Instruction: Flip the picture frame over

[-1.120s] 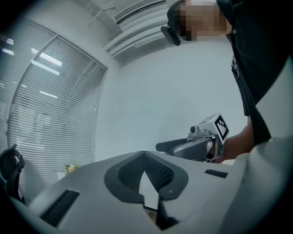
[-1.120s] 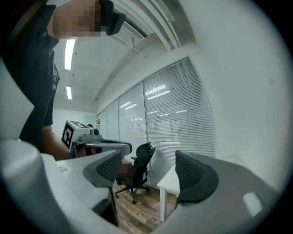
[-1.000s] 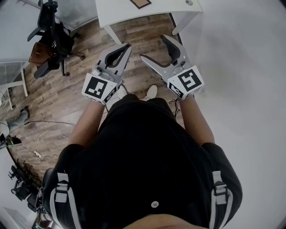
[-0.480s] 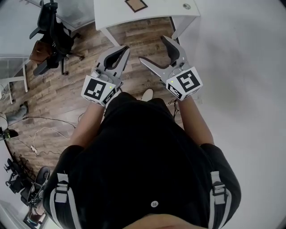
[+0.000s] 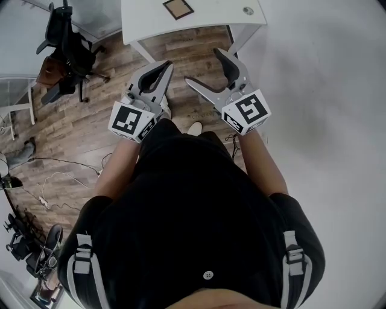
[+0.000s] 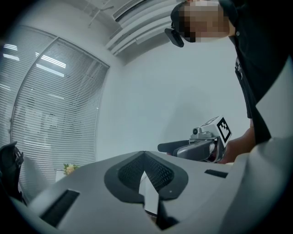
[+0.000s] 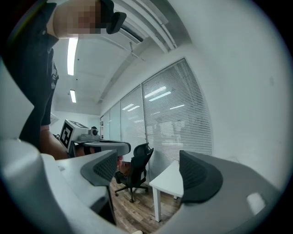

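Observation:
A small picture frame [image 5: 178, 8] with a brown border lies flat on the white table [image 5: 205, 18] at the top of the head view. Both grippers are held level over the wooden floor, well short of the table. My left gripper [image 5: 167, 64] is shut with nothing in it; its jaws meet at the tips [image 6: 144, 154] in the left gripper view. My right gripper [image 5: 202, 66] stands wide open and empty, and the table corner [image 7: 170, 179] shows between its pads [image 7: 199, 176]. The frame does not show in either gripper view.
A small round object [image 5: 248, 10] lies near the table's right end. A black office chair [image 5: 67, 36] stands at the far left, also seen as the chair [image 7: 136, 170] in the right gripper view. Cables [image 5: 57, 181] trail on the floor. A white wall [image 5: 325, 90] runs along the right.
The table and the frame have slid further into the head view as the person steps toward them. Both grippers keep their pose, carried forward together.

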Demonstrator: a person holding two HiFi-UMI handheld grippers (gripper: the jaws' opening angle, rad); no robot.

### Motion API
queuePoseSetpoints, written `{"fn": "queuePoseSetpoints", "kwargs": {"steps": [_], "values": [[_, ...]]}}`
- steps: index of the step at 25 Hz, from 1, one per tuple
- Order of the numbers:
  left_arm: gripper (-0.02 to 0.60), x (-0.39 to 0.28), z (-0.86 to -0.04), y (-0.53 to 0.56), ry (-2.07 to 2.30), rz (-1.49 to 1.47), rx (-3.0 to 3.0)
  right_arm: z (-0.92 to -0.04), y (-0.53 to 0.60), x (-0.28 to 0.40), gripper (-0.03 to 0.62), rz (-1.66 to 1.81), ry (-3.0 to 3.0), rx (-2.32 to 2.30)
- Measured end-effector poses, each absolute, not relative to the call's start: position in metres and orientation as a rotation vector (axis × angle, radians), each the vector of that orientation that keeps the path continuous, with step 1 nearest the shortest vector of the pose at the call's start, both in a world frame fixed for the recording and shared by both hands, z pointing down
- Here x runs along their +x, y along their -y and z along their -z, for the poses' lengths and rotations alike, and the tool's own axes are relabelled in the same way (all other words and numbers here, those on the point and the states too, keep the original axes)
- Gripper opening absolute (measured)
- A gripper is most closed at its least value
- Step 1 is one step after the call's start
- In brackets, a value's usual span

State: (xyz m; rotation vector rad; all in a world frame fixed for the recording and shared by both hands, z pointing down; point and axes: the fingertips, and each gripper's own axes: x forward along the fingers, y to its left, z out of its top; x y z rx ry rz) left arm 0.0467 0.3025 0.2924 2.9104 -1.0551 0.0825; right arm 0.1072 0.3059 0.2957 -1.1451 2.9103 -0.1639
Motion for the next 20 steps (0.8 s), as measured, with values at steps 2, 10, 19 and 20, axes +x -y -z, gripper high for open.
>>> {"fn": "queuePoseSetpoints", "kwargs": {"steps": [2, 10, 19, 20], "values": [[0.006, 0.045, -0.294, -0.292, 1.045, -0.08, 2.913, -0.296, -0.295, 0.106, 0.42, 0.159, -2.913, -1.159], [0.006, 0.029, -0.299, -0.228, 1.017, -0.059, 2.907, -0.3, -0.233, 0.09, 0.42, 0.164, -2.931, -1.215], [0.006, -0.011, -0.306, -0.146, 0.99, -0.034, 2.885, -0.309, -0.152, 0.051, 0.42, 0.187, -2.982, -1.244], [0.006, -0.015, -0.307, -0.137, 0.989, -0.031, 2.879, -0.31, -0.143, 0.047, 0.42, 0.19, -2.984, -1.246]]}}
